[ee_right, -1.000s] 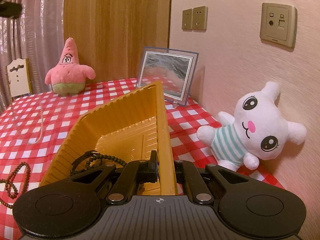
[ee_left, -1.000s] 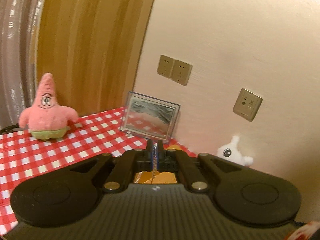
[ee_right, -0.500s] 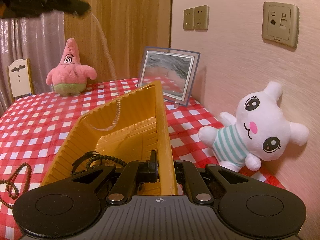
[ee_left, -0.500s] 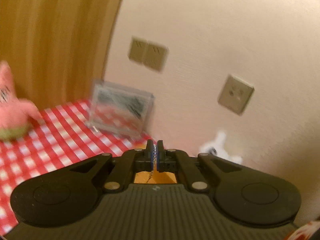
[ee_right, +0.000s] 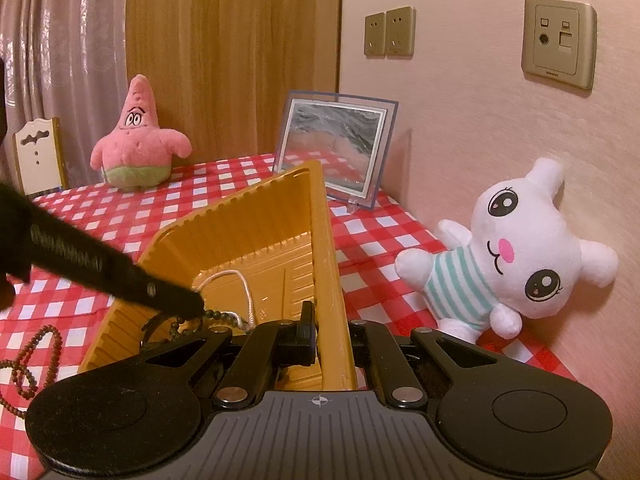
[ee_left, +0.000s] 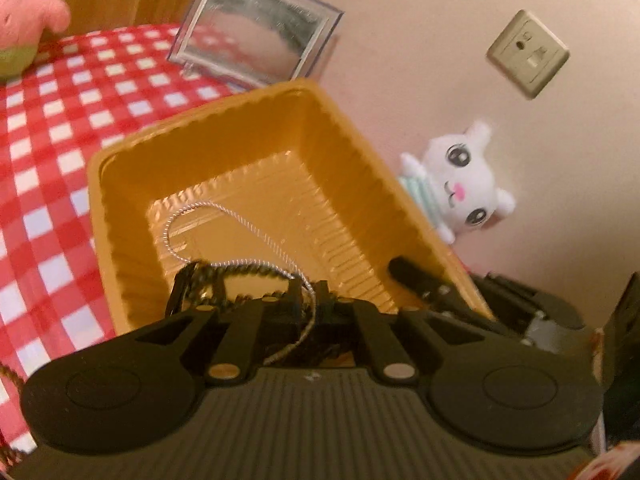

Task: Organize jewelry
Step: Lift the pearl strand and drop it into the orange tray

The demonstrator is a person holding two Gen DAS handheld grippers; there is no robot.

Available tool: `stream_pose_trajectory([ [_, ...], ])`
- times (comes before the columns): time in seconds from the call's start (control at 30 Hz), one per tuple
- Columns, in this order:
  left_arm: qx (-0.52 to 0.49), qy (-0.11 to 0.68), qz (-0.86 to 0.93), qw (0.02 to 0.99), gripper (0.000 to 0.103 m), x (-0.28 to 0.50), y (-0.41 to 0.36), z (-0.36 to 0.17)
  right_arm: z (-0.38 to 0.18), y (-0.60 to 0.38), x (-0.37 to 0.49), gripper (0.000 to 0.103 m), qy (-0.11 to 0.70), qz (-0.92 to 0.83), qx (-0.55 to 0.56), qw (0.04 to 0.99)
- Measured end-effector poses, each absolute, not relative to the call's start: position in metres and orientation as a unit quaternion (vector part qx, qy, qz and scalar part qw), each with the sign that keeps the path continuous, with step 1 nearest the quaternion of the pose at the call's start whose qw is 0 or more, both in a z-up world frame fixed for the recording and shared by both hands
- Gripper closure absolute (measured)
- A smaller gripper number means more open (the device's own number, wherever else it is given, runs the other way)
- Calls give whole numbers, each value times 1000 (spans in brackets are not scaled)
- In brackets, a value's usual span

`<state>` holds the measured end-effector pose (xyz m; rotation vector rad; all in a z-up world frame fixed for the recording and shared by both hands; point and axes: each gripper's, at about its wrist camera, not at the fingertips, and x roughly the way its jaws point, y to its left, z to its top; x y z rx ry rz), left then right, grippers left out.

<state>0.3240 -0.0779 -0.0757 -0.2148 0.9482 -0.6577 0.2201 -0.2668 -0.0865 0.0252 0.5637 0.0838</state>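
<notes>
While the silver chain (ee_left: pixel 224 216) lies looped on the floor of the yellow tray (ee_left: pixel 120 280), its long axis running toward the far wall, the left gripper (ee_left: pixel 308 300) is opening around its near end. Right gripper (ee_right: pixel 330 332) clamps the tray's right wall.

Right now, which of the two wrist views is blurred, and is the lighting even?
Left wrist view: motion-smeared, with the picture frame and gold tray rim soft. Right wrist view: sharp on the white bunny plush, warm indoor light, fisheye bending the wall.
</notes>
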Motion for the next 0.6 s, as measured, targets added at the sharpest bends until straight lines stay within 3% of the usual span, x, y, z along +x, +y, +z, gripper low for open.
stream_pose_trajectory([
  [0.07, -104, 452, -306, 831, 86, 324, -77, -78, -86, -267, 221, 98, 279, 41, 12, 959],
  [0.23, -107, 437, -297, 842, 71, 313, -68, -66, -86, -267, 221, 98, 278, 41, 13, 959],
  [0.6, -68, 374, -191, 905, 70, 284, 4, -23, -86, -267, 221, 98, 278, 42, 13, 960],
])
